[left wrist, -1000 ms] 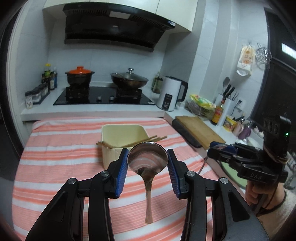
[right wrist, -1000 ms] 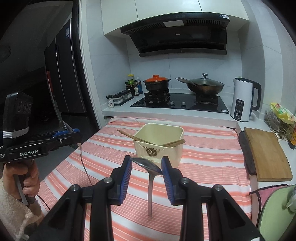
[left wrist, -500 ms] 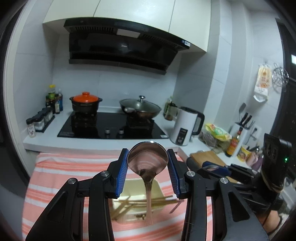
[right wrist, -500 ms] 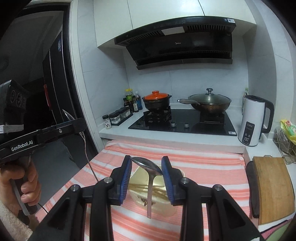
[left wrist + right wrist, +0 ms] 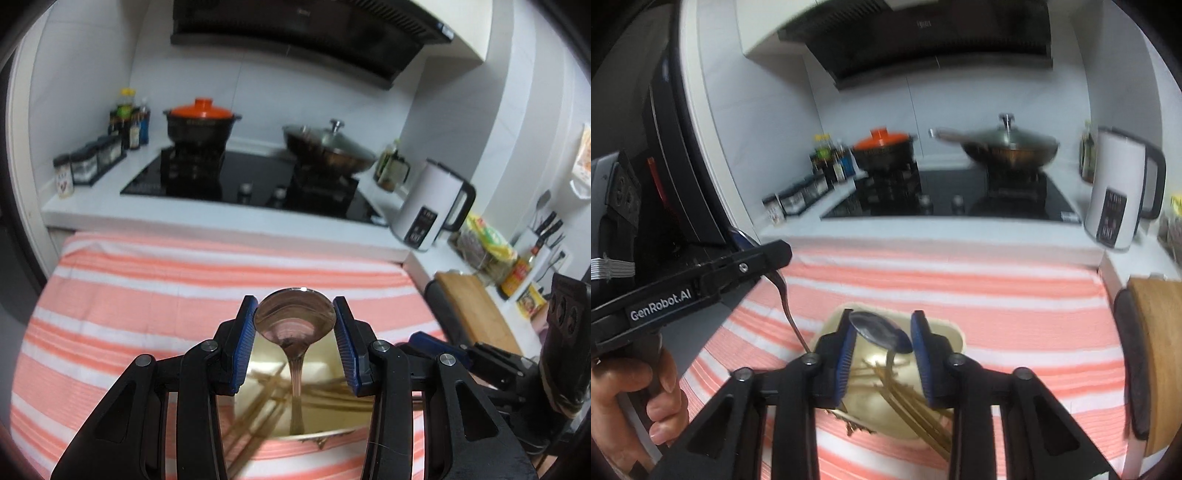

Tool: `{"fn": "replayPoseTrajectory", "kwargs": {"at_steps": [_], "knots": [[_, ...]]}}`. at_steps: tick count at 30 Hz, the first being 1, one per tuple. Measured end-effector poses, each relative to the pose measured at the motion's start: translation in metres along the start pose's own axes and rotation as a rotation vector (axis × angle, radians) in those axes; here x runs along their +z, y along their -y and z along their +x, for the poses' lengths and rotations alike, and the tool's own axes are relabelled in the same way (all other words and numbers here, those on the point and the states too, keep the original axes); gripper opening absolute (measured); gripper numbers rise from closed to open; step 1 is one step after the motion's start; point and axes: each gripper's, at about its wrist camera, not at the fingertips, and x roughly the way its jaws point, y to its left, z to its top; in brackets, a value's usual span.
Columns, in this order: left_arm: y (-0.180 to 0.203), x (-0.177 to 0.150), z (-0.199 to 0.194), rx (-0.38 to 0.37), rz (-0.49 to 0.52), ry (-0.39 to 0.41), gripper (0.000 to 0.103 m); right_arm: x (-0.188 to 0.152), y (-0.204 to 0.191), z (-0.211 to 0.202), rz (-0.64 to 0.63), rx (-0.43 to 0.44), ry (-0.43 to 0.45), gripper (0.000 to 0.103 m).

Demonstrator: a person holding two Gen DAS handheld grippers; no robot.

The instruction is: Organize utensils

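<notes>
My left gripper (image 5: 295, 308) is shut on the bowl of a large steel spoon (image 5: 295, 326). Its handle hangs down into the cream square container (image 5: 264, 356), where several wooden chopsticks (image 5: 258, 413) lie. In the right wrist view my right gripper (image 5: 882, 319) holds a smaller spoon (image 5: 879, 332) by its bowl, tilted between the blue pads. Its jaws are closing, and the handle points down into the same container (image 5: 947, 330) among the chopsticks (image 5: 912, 410). The left gripper (image 5: 772, 258) and its spoon handle (image 5: 786, 306) show at the left, held by a hand (image 5: 646, 398).
A pink and white striped cloth (image 5: 147, 295) covers the table. Behind it are a hob (image 5: 240, 177) with an orange-lidded pot (image 5: 201, 122) and a wok (image 5: 328, 147), plus spice jars (image 5: 88, 162). A white kettle (image 5: 430, 210) and a wooden cutting board (image 5: 1160, 350) stand to the right.
Both grippers have moved forward and down over the container, so both spoon handles now hang inside it. The right spoon has tilted between the pads.
</notes>
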Motion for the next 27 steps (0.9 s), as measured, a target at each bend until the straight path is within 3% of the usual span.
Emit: {"fn": "replayPoseTrajectory", "kwargs": {"at_steps": [5,6,7,9,10,12,14,15,18,20,22,25,27], "knots": [[-0.001,-0.012,0.011,0.004,0.015,-0.069,0.043,-0.012,0.006,0.007,0.011,-0.004,-0.036,0.026],[-0.001,-0.012,0.008,0.001,0.012,-0.065,0.049,-0.013,0.006,0.005,0.013,-0.002,-0.03,0.026],[-0.002,-0.012,0.005,0.001,0.009,-0.059,0.064,-0.014,0.005,0.0,0.015,-0.001,-0.015,0.026],[-0.003,-0.009,-0.004,0.021,0.003,-0.036,0.081,-0.014,0.004,-0.013,0.015,-0.001,0.017,0.026],[-0.004,-0.008,-0.011,0.026,-0.001,-0.022,0.085,-0.015,0.004,-0.018,0.014,-0.005,0.029,0.027],[-0.006,-0.008,-0.026,0.017,-0.005,-0.004,0.088,-0.016,0.002,-0.035,0.013,-0.017,0.065,0.035],[-0.006,-0.013,-0.043,0.021,0.008,0.019,0.095,-0.02,-0.002,-0.056,0.003,-0.026,0.111,0.055],[-0.005,-0.017,-0.052,0.034,0.018,0.033,0.098,-0.022,-0.004,-0.066,-0.005,-0.031,0.13,0.059],[-0.001,-0.036,-0.078,0.073,0.028,0.074,0.101,-0.031,-0.013,-0.087,-0.026,-0.048,0.148,0.065],[0.003,-0.053,-0.095,0.108,0.023,0.106,0.102,-0.038,-0.017,-0.098,-0.023,-0.061,0.142,0.075],[0.006,-0.071,-0.112,0.105,0.012,0.125,0.102,-0.049,-0.022,-0.107,-0.022,-0.069,0.133,0.075],[0.012,-0.095,-0.131,0.078,0.008,0.084,0.103,-0.069,-0.027,-0.121,-0.026,-0.1,0.117,0.083],[0.019,-0.109,-0.145,0.114,0.025,0.083,0.103,-0.083,-0.032,-0.132,-0.034,-0.115,0.116,0.083]]}}
